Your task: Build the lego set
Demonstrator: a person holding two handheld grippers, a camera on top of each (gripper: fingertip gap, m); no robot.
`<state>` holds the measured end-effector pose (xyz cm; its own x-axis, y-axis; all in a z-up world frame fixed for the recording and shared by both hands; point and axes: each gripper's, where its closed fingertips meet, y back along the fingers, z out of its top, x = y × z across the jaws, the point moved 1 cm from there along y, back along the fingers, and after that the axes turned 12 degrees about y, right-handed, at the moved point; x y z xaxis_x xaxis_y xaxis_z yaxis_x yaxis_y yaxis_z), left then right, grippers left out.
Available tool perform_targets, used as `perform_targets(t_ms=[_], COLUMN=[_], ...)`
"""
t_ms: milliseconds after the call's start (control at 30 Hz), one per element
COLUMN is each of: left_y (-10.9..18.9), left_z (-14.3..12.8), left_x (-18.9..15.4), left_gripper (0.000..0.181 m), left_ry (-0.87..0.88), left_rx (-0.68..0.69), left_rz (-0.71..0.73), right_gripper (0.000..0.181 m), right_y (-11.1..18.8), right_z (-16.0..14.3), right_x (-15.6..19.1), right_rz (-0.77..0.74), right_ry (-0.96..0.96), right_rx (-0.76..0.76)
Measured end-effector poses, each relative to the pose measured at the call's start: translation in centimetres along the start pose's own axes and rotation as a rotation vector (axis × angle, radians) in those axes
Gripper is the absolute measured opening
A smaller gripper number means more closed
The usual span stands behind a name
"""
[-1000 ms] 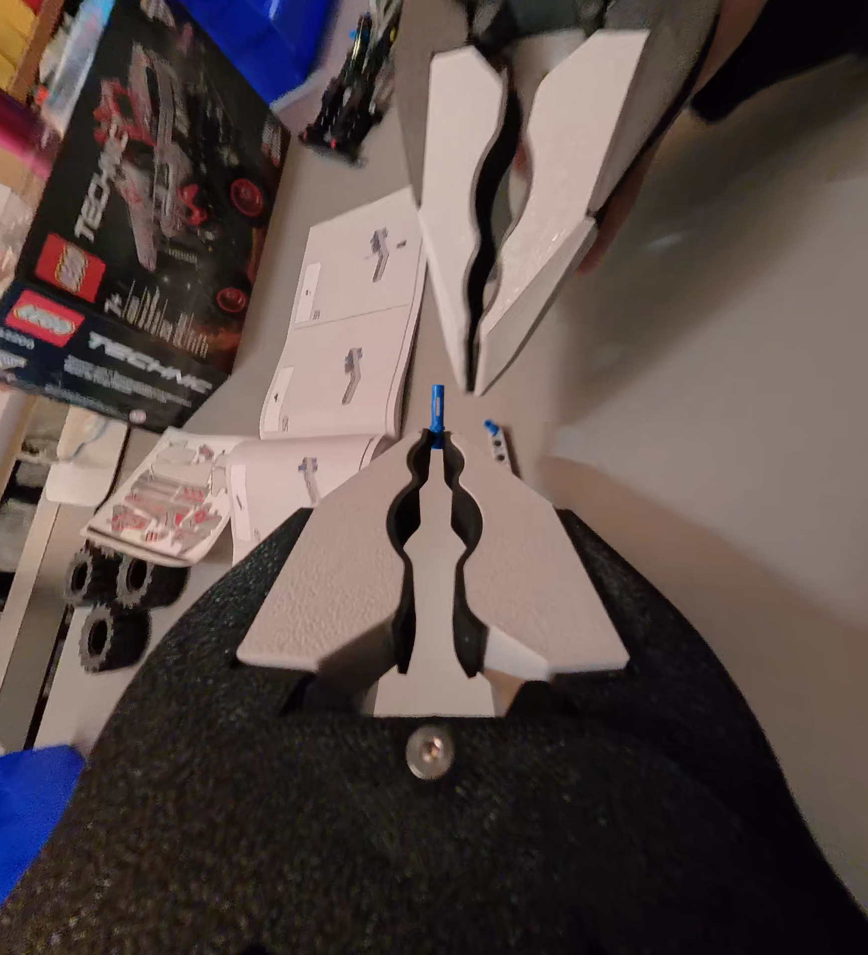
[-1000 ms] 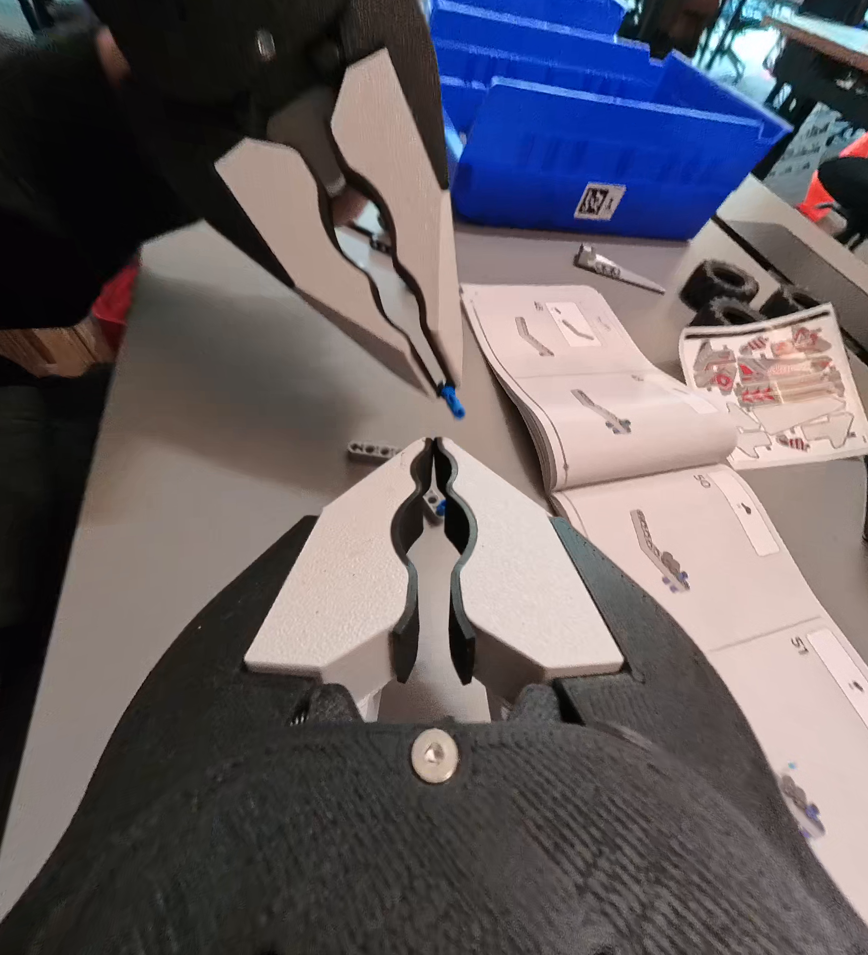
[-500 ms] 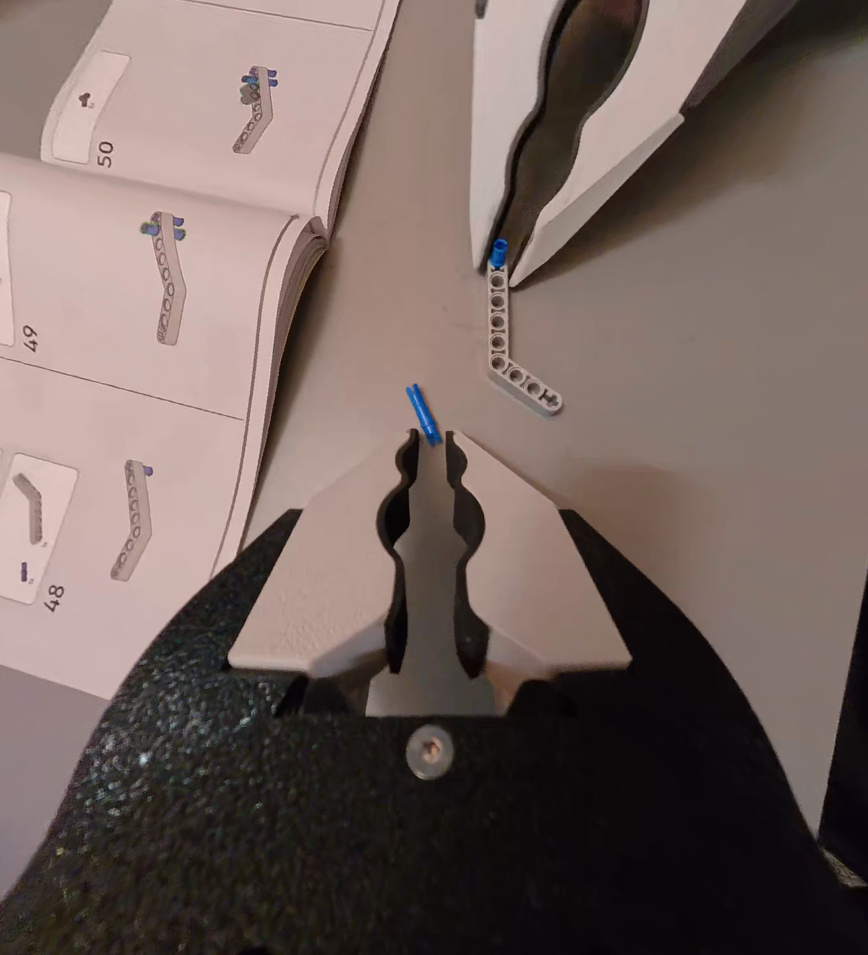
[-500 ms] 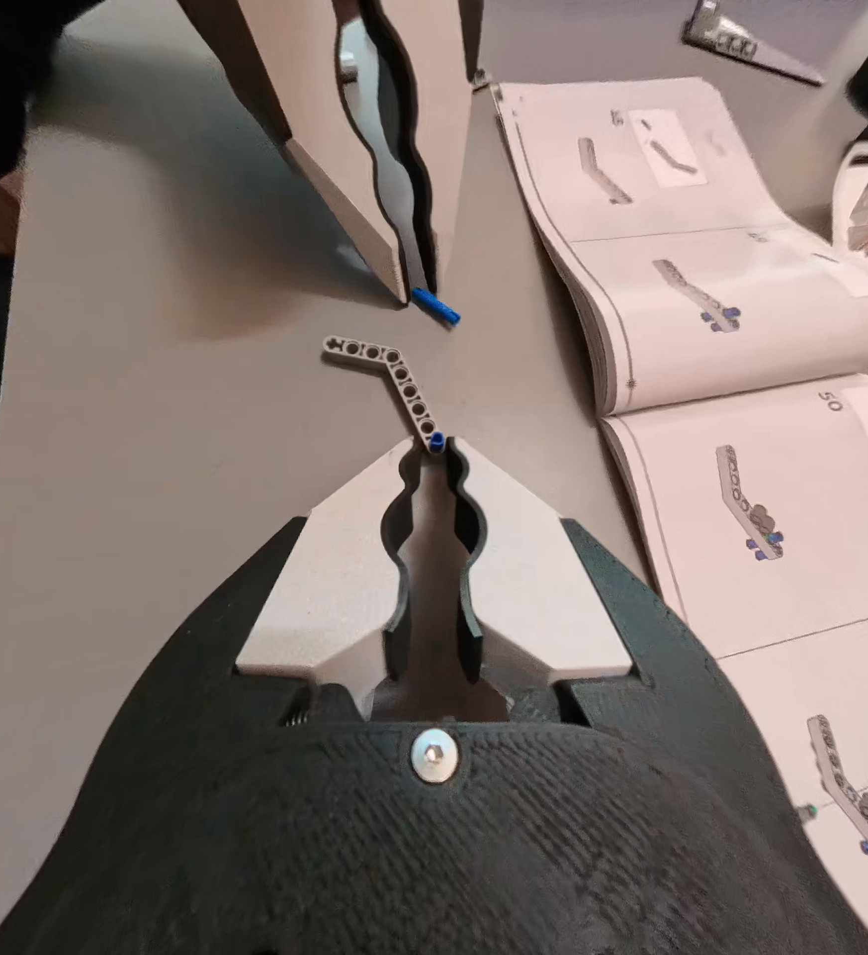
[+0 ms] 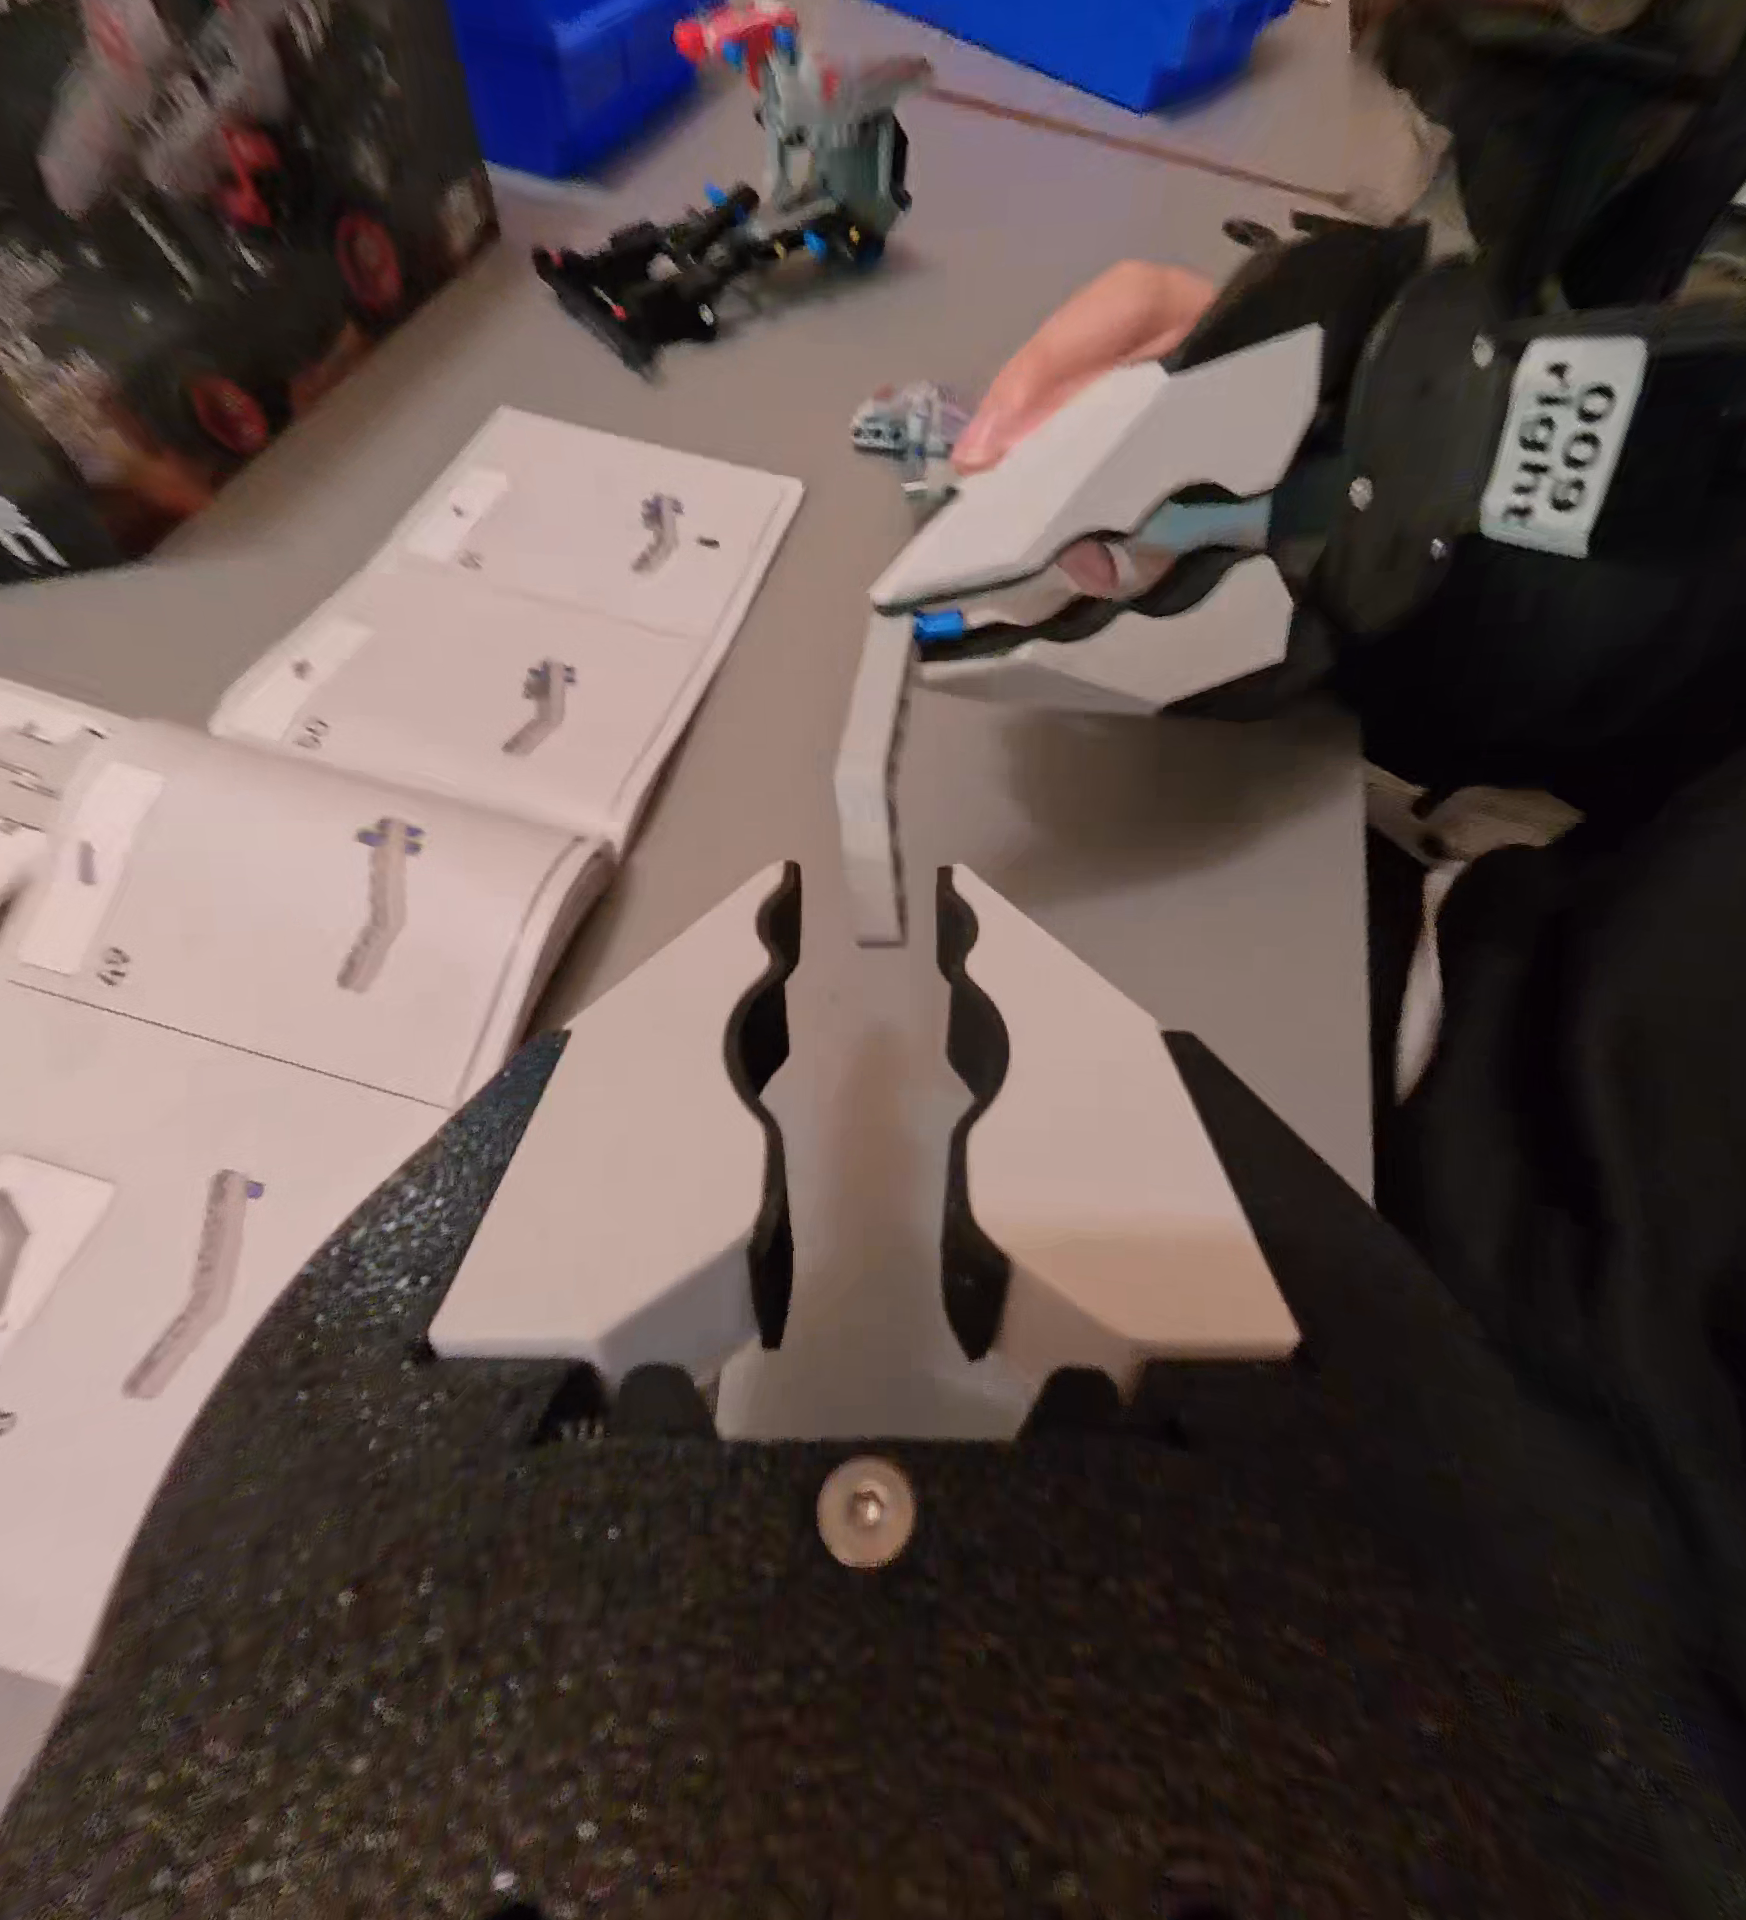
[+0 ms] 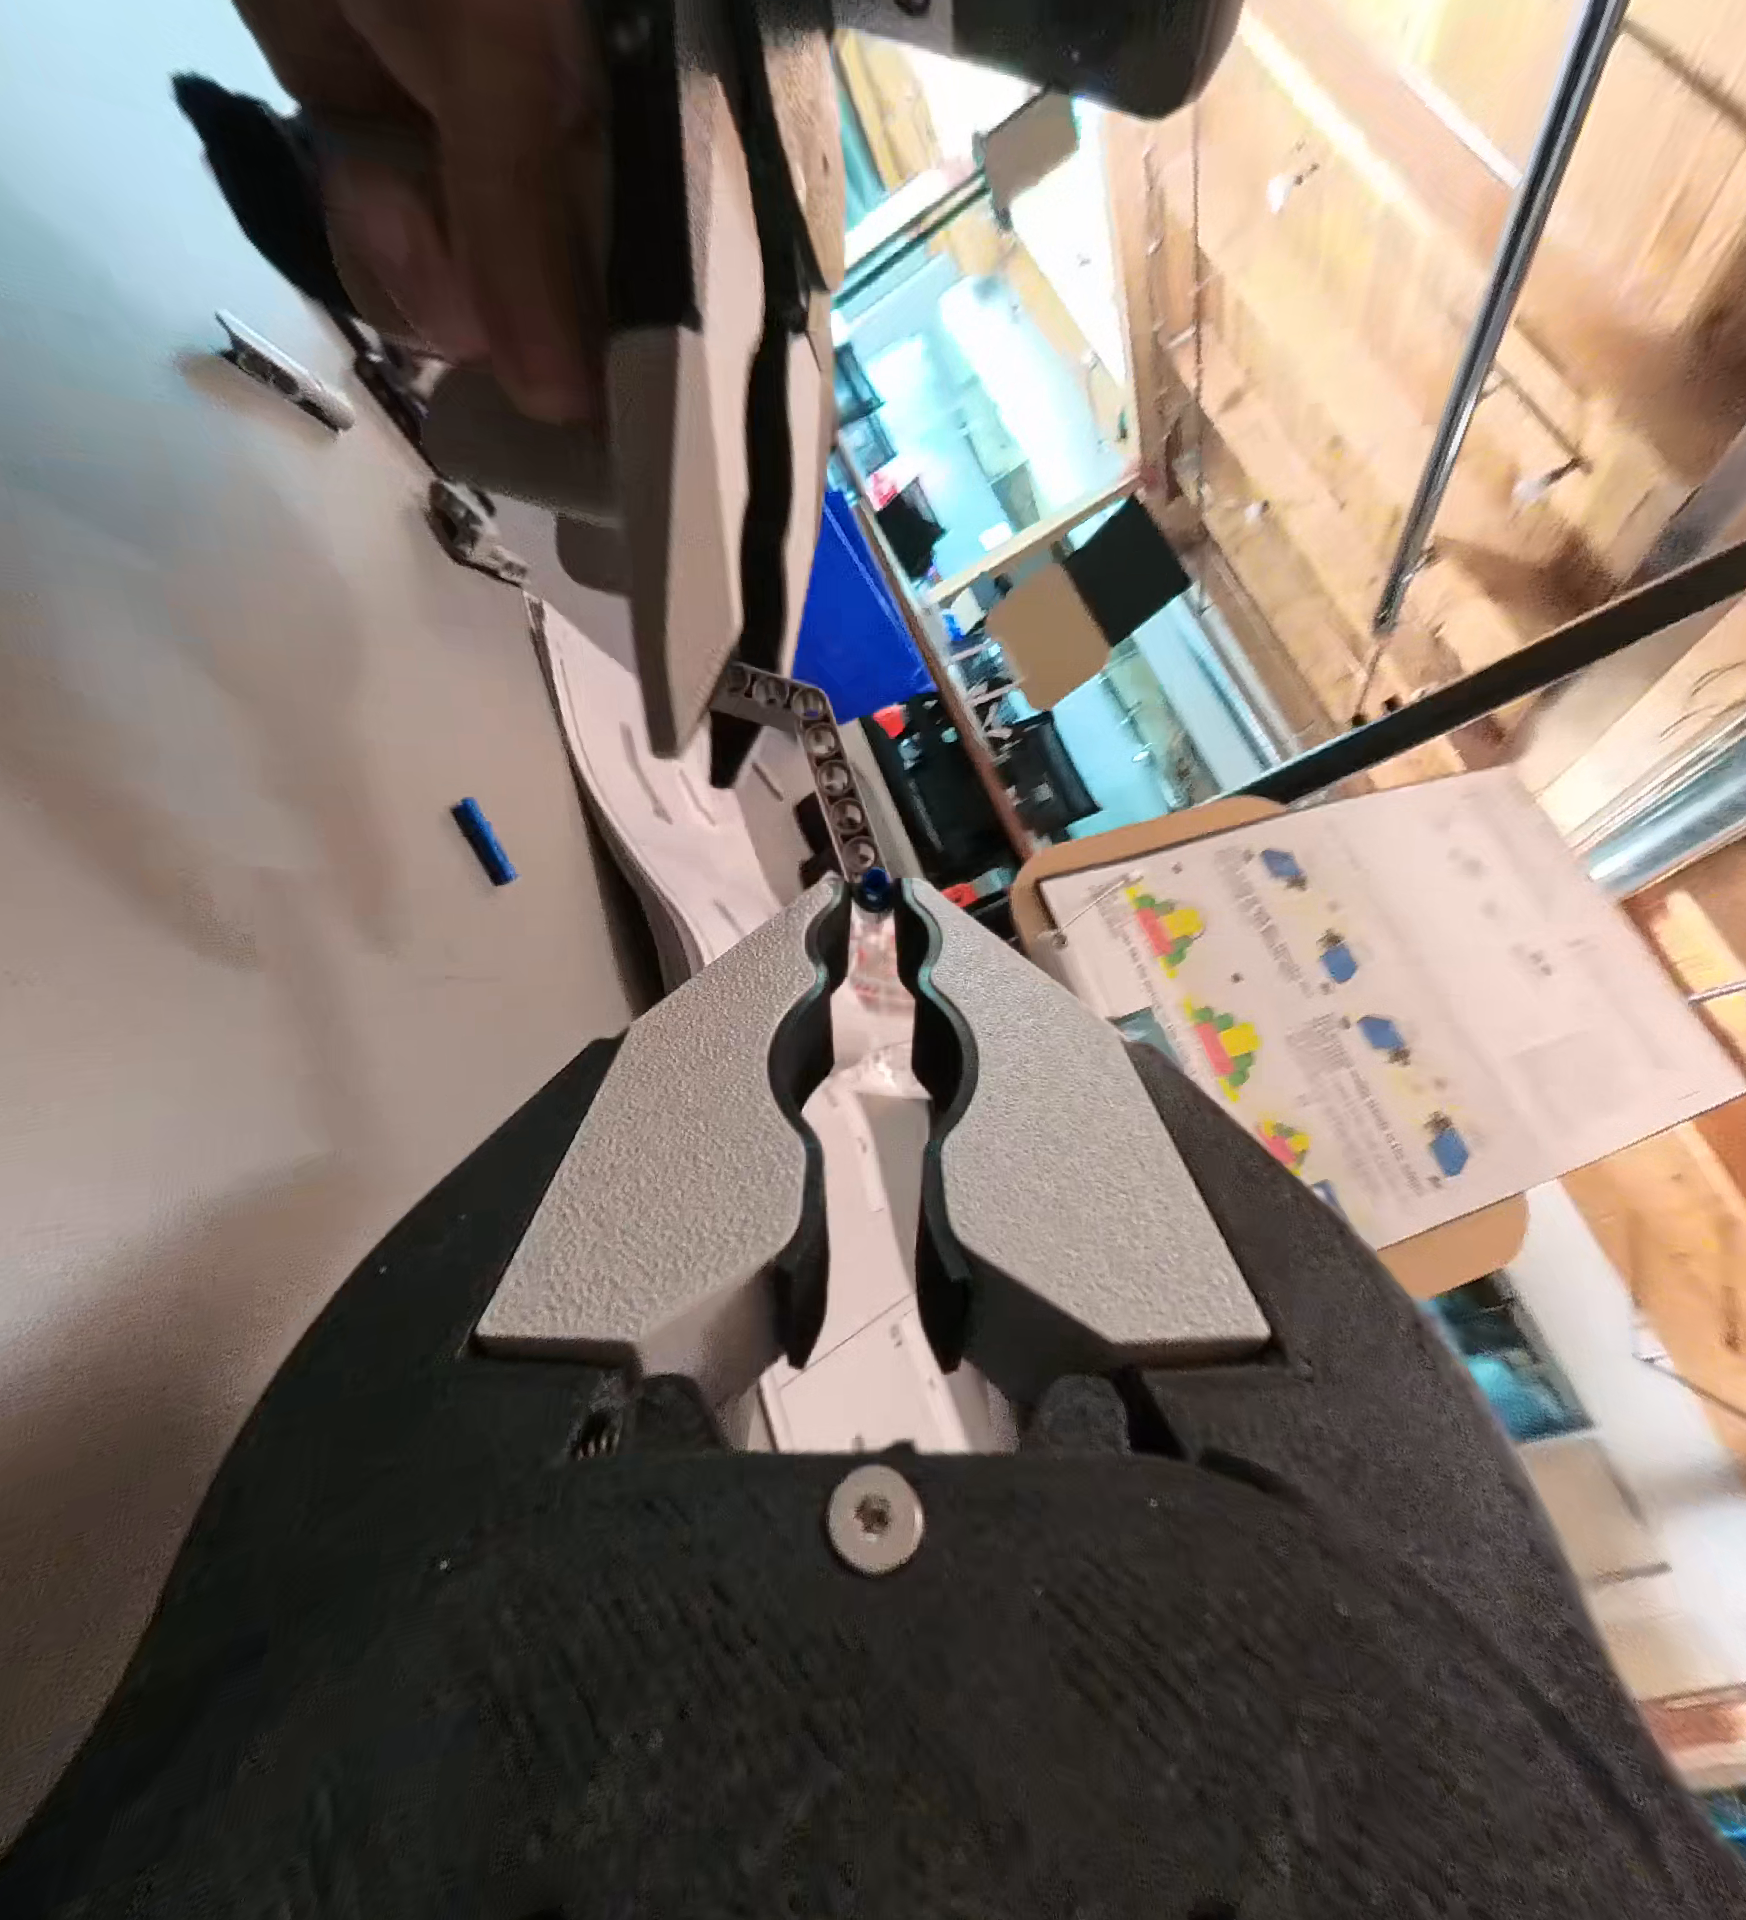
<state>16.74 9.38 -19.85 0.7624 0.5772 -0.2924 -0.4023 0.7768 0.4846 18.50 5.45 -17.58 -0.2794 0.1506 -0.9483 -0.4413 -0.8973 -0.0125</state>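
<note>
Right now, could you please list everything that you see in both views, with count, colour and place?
bent beam: one, grey, in the air between the two grippers
held pin: one, blue, at the beam's far end
loose pin: one, blue, lying on the table
instruction booklet: one, white, open, left
box: one, black and red, far left
bins: at least two, blue, far edge
half-built model: one, black and grey, before the bins
clipboard: one, brown, beyond the table
table: one, grey
hand: one, behind the right gripper
left gripper: open, astride the beam's near end
right gripper: shut on the held pin
</note>
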Motion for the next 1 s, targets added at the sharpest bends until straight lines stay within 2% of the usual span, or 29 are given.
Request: perform_targets(t_ms=[33, 133, 267, 333, 400, 467, 533, 667, 800, 900, 1000], left_y=[0.1, 0.4, 0.6, 0.9, 1.0, 0.5, 0.1, -0.2, 0.1, -0.1, -0.9], left_z=[0.4, 1.0, 1.0, 1.3, 1.6, 1.7, 1.9, 2.9, 4.2, 4.5, 4.2], left_x=[0.1, -0.3, 0.3, 1.3, 1.4, 1.2, 0.9, -0.7, -1.9, -3.1, -3.6], left_gripper=[0.022, 0.008, 0.006, 0.006, 0.006, 0.006, 0.006, 0.006, 0.006, 0.006, 0.005], left_ry=[-0.022, -0.113, -0.357, -0.609, -0.862, -1.0, -1.104, -1.231, -1.373, -1.435, -1.471], left_rx=[-0.018, -0.046, -0.047, -0.07, -0.098, -0.089, -0.072, -0.131, -0.212, -0.285, -0.28], left_rz=[0.023, 0.052, 0.162, 0.296, 0.397, 0.462, 0.512, 0.557, 0.677, 0.698, 0.687], right_gripper=[0.007, 0.006, 0.012, 0.029, 0.035, 0.041, 0.041, 0.042, 0.024, 0.033, 0.029], right_y=[0.1, 0.1, 0.2, 0.4, 0.8, 1.1, 1.3, 1.3, 1.9, 2.0, 2.5], right_z=[0.3, 0.6, 0.8, 0.5, 0.0, -0.5, -0.8, -0.7, 0.7, 0.7, 1.2], right_x=[-0.1, 0.0, 0.6, 0.0, -0.6, -1.0, -0.8, 0.8, -0.6, -1.1, -2.0], right_rz=[-0.019, -0.027, 0.033, 0.087, 0.188, 0.294, 0.368, 0.481, 0.556, 0.562, 0.565], right_ry=[0.019, 0.062, -0.018, -0.207, -0.468, -0.707, -0.848, -0.963, -1.19, -1.257, -1.314], right_rx=[-0.008, -0.017, -0.072, -0.112, -0.151, -0.173, -0.172, -0.164, -0.33, -0.378, -0.463])
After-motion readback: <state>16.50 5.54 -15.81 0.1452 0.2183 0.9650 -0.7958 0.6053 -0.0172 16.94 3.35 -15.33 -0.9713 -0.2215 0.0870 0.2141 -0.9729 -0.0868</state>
